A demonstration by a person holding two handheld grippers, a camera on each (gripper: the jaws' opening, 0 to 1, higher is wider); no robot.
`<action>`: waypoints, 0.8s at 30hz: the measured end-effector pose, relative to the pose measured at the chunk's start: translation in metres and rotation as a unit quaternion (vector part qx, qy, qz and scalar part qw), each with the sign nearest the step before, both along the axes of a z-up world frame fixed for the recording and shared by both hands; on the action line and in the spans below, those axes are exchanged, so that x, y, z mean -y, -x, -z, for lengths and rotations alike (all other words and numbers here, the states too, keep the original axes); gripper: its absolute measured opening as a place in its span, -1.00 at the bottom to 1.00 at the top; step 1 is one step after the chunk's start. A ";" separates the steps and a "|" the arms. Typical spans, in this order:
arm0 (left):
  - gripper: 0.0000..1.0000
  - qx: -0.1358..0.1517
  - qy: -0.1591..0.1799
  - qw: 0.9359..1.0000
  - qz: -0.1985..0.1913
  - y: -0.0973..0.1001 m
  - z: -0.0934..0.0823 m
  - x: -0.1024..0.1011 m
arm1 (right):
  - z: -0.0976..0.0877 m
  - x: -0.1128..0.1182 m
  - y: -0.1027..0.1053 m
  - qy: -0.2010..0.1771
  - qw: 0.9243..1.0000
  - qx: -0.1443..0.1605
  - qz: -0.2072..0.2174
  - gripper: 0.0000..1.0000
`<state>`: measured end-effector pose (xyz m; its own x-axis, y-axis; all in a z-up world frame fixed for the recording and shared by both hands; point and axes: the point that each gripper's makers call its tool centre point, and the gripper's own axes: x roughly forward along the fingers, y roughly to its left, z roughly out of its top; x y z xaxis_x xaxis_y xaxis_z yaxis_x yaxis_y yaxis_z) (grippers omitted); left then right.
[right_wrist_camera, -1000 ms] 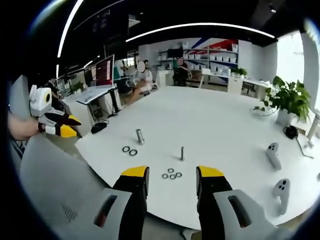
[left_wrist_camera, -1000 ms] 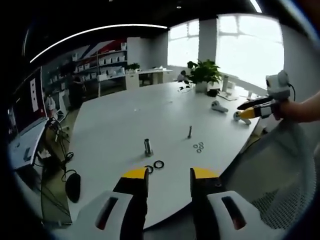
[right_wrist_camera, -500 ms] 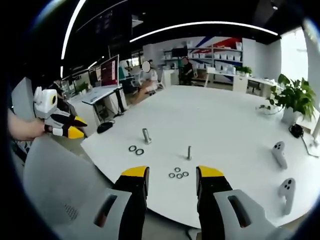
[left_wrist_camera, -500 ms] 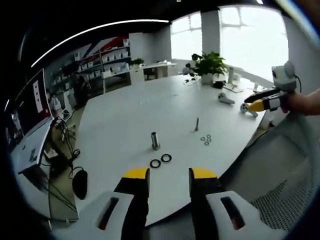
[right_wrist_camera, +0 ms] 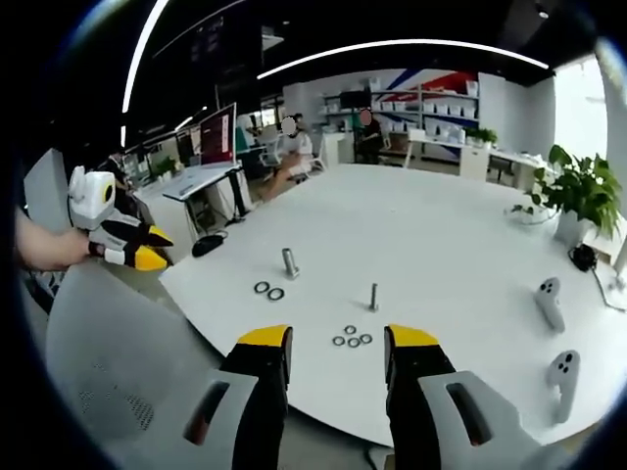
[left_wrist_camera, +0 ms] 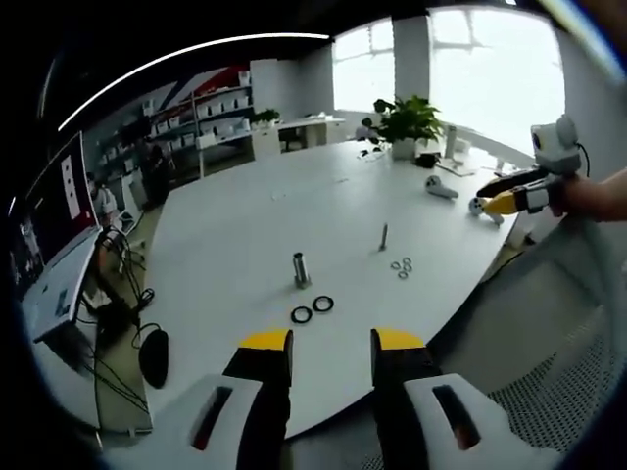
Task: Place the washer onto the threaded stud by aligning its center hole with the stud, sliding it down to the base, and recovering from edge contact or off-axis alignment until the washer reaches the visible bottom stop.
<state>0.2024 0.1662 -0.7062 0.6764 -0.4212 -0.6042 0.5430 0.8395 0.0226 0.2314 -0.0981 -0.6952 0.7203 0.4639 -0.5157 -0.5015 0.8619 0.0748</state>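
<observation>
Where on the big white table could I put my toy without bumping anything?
The widest bare patch of the table lies beyond the thin stud and thick stud, toward the plant. It is crowded near the front edge: small washers, two black rings. Two white controllers sit at the right.

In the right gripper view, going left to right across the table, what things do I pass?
The pair of dark rings → the thick metal cylinder → the cluster of small washers → the thin threaded stud → the two white controllers → the potted plant.
</observation>
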 end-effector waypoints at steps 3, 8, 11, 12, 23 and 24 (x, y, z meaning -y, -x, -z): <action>-0.40 -0.009 0.000 1.000 0.007 0.003 0.002 0.003 | 0.000 0.000 0.000 0.006 1.000 0.003 -0.003 -0.21; -0.41 -0.010 0.018 1.000 0.016 0.004 0.001 0.007 | 0.000 0.003 -0.001 0.011 1.000 0.004 0.007 -0.21; -0.41 -0.009 0.042 0.999 0.024 0.005 -0.004 0.012 | 0.002 0.006 -0.002 0.021 1.000 0.000 0.015 -0.19; -0.41 -0.008 0.044 0.999 0.025 0.005 -0.004 0.013 | 0.002 0.009 -0.003 0.025 0.999 0.002 0.019 -0.19; -0.40 -0.025 0.065 0.997 0.045 0.011 -0.003 0.023 | 0.008 0.013 -0.003 0.051 0.998 -0.010 0.026 -0.20; -0.40 -0.027 0.067 0.996 0.047 0.011 -0.003 0.024 | 0.009 0.014 -0.003 0.054 0.998 -0.011 0.026 -0.20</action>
